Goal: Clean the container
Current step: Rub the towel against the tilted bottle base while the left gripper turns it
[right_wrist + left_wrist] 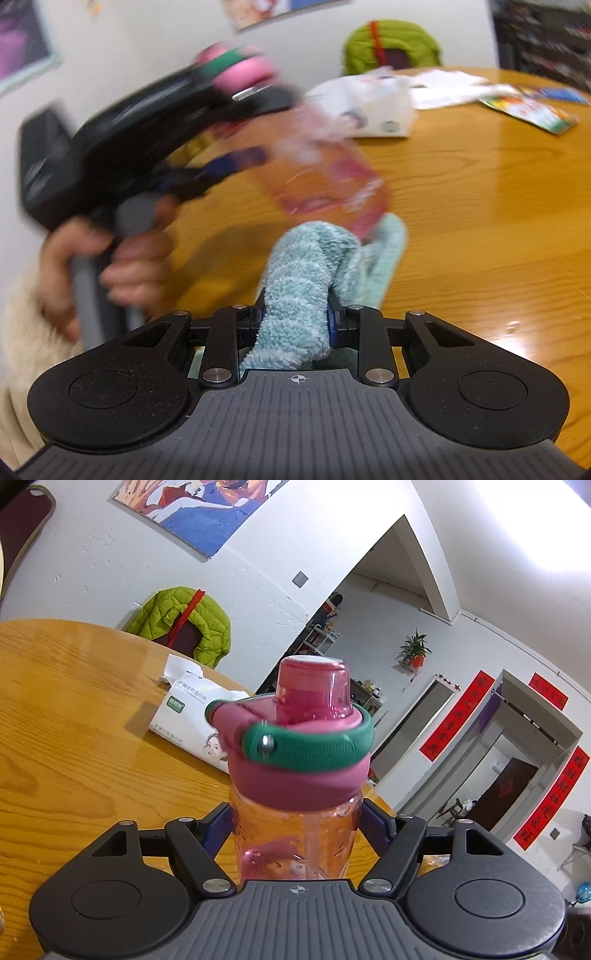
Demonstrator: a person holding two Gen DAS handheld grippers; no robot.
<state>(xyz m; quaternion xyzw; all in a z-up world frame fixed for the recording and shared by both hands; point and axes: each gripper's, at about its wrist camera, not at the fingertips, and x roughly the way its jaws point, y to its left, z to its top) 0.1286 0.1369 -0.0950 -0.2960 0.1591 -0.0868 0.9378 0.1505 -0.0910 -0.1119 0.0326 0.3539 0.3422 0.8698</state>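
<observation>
Wooden table [480, 206] runs bare on my right out to its round edge; tissue pack [195, 716] and papers [532, 107] crowd the far side. My left tongs [297, 819] clamp the pink bottle [295, 812], tilted above the table, straw inside. Right tongs [295, 317] pinch a blue cloth [295, 295] against its base.

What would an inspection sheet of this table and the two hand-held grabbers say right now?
Surface: wooden table, glossy.
Job's things: pink bottle, lid on, tilted above the table; blue cloth touching its base.
Clutter: tissue pack; papers and a colourful packet at the far edge.
Grippers: left gripper shut on the bottle; right gripper shut on the cloth.
Cables: nothing seen.
Surroundings: green jacket on a chair, wall painting, potted plant, red door banners.
</observation>
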